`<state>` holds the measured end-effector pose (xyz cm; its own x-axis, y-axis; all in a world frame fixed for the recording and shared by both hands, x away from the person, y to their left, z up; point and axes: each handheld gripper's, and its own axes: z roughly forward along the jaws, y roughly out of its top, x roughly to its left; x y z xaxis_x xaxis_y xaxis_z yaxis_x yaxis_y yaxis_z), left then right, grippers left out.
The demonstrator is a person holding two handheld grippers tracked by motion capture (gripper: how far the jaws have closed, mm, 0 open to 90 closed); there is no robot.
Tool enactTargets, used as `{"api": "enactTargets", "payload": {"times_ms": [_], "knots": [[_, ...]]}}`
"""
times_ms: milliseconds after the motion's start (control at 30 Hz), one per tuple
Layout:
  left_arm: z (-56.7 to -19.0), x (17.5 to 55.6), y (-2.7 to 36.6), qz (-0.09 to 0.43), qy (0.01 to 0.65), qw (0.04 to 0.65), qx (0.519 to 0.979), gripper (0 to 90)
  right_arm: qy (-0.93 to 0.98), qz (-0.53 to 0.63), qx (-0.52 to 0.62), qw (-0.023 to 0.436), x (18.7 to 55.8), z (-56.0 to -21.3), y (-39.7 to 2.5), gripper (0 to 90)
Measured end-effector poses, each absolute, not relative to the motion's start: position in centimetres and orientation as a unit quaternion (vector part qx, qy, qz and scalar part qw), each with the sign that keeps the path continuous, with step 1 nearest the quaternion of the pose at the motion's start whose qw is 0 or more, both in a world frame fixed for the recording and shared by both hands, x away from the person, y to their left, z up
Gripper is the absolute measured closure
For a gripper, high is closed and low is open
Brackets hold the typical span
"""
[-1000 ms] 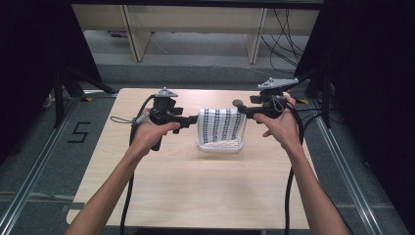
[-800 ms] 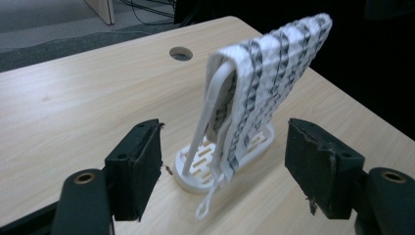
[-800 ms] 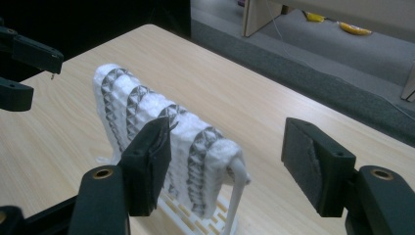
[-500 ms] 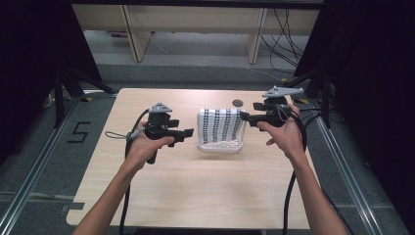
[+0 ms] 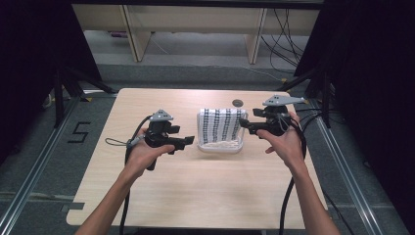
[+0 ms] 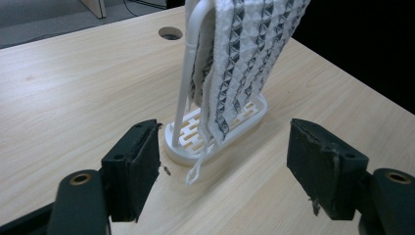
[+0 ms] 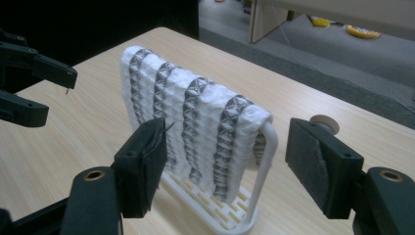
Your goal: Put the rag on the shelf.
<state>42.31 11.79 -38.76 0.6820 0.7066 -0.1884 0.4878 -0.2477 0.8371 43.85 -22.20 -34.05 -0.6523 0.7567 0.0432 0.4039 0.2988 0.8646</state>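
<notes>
Since a second ago both grippers have drawn back from the towel [image 5: 220, 126]: they were then right at its two ends, and now each hangs a little way off it, nearer the person. The left gripper [image 5: 187, 142] has moved the farther of the two, out to the left and toward the near edge of the table [image 5: 205, 196].

The left hand [image 5: 147, 152] wraps the left gripper's handle from below, forearm running up from the bottom of the high view and angled toward the middle, the wrist roughly straight. The gripper points to the right, level with the table. Its jaws are released, standing wide apart with nothing between them. In the left gripper view, the towel hangs ahead of the jaws and between their lines, draped over a white rack [image 6: 215, 137] whose slotted base rests on the wood just beyond the left jaw.

The right hand [image 5: 284, 142] holds the right gripper [image 5: 243, 125] with the palm open beneath it, the forearm angled inward from the lower right. This gripper points left, its tips just beside the towel's right end without touching. Its jaws are likewise released and empty. In the right gripper view, the towel lies directly ahead between them, folded over the rack's top bar, and the left gripper shows beyond it, at the far upper left.
</notes>
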Motion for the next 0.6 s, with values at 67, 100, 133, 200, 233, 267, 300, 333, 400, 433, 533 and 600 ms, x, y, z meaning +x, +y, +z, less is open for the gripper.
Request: {"api": "enactTargets", "payload": {"times_ms": [67, 100, 133, 200, 233, 267, 300, 333, 400, 433, 533, 600], "knots": [[-38.7, 41.9, 11.7, 0.118, 0.380, 0.482, 0.781, 27.0, 0.781, 0.465, 0.367, 0.198, 43.3, -34.4, -22.3, 32.7], [-38.6, 41.9, 11.7, 0.117, 0.380, 0.482, 0.781, 27.1, 0.778, 0.470, 0.370, 0.193, 43.1, -34.6, -22.3, 32.7], [-38.6, 41.8, 11.7, 0.115, 0.379, 0.484, 0.780, 27.0, 0.774, 0.474, 0.373, 0.194, 42.9, -34.8, -22.3, 32.9], [-38.6, 41.7, 11.7, 0.114, 0.378, 0.486, 0.780, 27.0, 0.775, 0.472, 0.374, 0.191, 42.9, -35.1, -22.4, 32.9], [-38.7, 41.6, 11.8, 0.119, 0.379, 0.485, 0.779, 27.0, 0.786, 0.459, 0.370, 0.187, 42.8, -35.4, -22.5, 32.9], [-38.7, 41.6, 11.8, 0.119, 0.378, 0.484, 0.780, 27.0, 0.783, 0.460, 0.374, 0.190, 42.7, -35.5, -22.6, 32.9], [-38.8, 41.7, 11.8, 0.116, 0.376, 0.486, 0.780, 27.0, 0.781, 0.465, 0.373, 0.186, 42.7, -35.7, -22.8, 32.9], [-38.8, 41.7, 11.9, 0.115, 0.377, 0.486, 0.780, 27.0, 0.779, 0.465, 0.376, 0.186, 42.6, -35.8, -22.8, 32.9], [-38.8, 41.6, 11.9, 0.117, 0.377, 0.485, 0.780, 27.0, 0.783, 0.460, 0.374, 0.190, 42.5, -35.9, -23.1, 32.9], [-38.9, 41.6, 11.8, 0.118, 0.376, 0.489, 0.779, 27.0, 0.777, 0.465, 0.382, 0.186, 42.3, -36.1, -23.0, 32.8], [-38.9, 41.4, 11.8, 0.119, 0.374, 0.485, 0.781, 27.0, 0.781, 0.459, 0.382, 0.183, 42.1, -36.1, -23.2, 32.8], [-39.0, 41.2, 11.7, 0.115, 0.371, 0.485, 0.783, 27.0, 0.782, 0.459, 0.377, 0.187, 41.9, -36.3, -23.1, 32.2]]}}
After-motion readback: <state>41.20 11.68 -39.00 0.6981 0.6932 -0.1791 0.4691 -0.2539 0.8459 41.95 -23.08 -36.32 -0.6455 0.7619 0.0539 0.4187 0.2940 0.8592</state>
